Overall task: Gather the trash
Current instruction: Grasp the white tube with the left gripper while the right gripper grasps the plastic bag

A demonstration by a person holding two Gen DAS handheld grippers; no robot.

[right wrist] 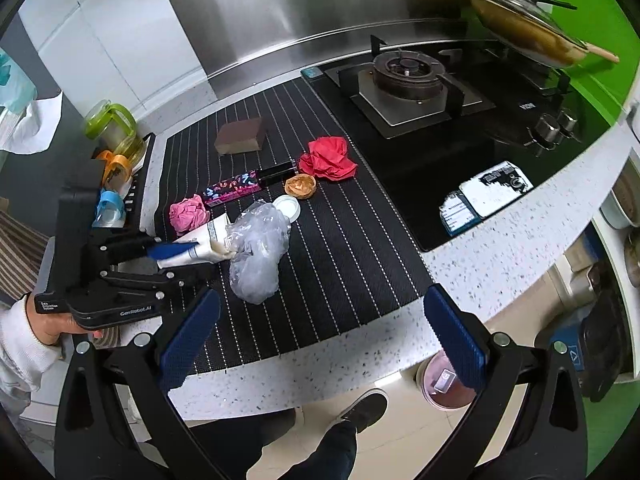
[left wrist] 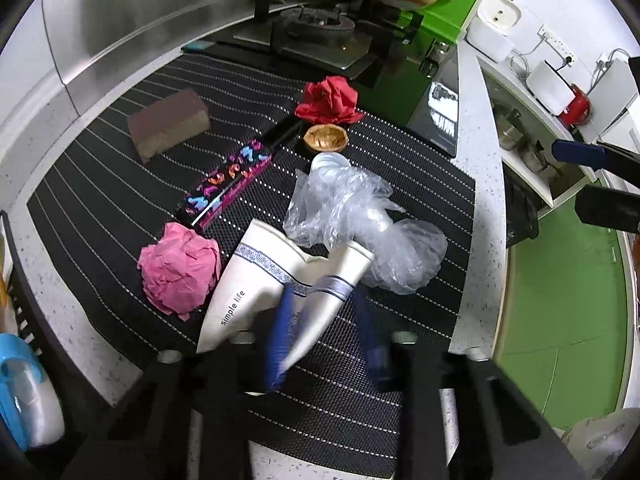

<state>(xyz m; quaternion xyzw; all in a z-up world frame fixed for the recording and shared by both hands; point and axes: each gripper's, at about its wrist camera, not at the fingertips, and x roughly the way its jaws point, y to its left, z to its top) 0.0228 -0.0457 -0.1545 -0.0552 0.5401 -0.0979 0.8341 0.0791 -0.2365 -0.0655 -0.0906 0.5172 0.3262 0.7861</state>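
The left hand-held gripper [left wrist: 320, 316] is clamped on a crushed white paper cup [left wrist: 256, 280], which lies on the striped mat [left wrist: 100, 200] at the near left of the bench [right wrist: 360, 344], between a pink paper ball [left wrist: 180, 272] and a clear plastic bag [left wrist: 352, 220]. The right hand-held gripper [right wrist: 320, 340] has its fingers wide apart, with nothing between them, over the near edge of the bench.

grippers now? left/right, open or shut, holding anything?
Left gripper: closed on the crushed paper cup.
Right gripper: open, nothing between the jaws.

Two steep wrist views, shared striped mat [left wrist: 120, 184].
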